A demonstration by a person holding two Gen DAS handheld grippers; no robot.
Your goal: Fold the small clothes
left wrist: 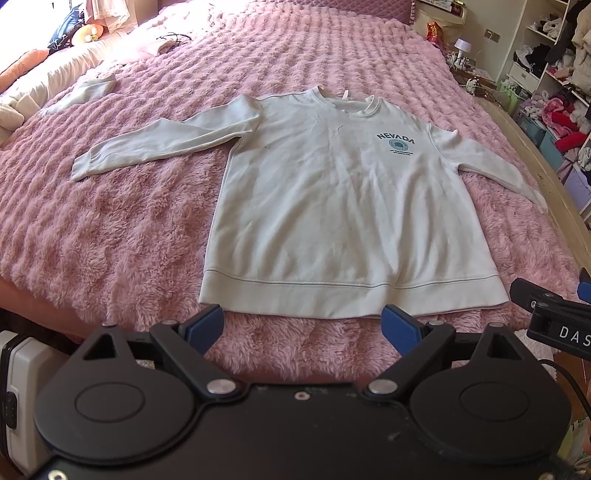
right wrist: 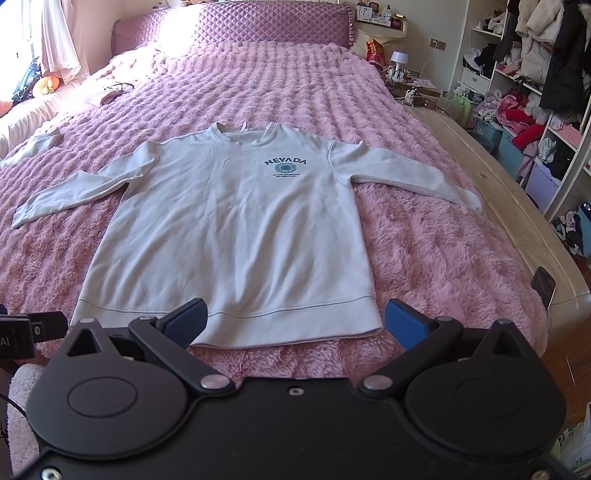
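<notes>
**Sweatshirt laid flat on pink bed, folding yet to begin**

A white sweatshirt (left wrist: 332,206) printed "NEVADA" lies face up and spread out at the centre of the frame on a bed covered by a fluffy pink blanket (left wrist: 110,240), both sleeves stretched outward and the hem nearest the cameras. No fold is visible, so the whole task appears to remain: sleeves in, body doubled. At lower left of the left wrist view, the left hand-held gripper (left wrist: 301,326) hovers just short of the hem, fingers spread wide and empty. In the right wrist view the right hand-held gripper (right wrist: 295,325) is likewise spread apart, holding nothing, its left finger overlapping the hem in the picture; contact cannot be confirmed. A smaller white garment (left wrist: 86,92) rests at upper left. A quilted purple headboard (right wrist: 273,22) stands at top centre, with cluttered open shelves (right wrist: 535,92) of clothing at right.
</notes>
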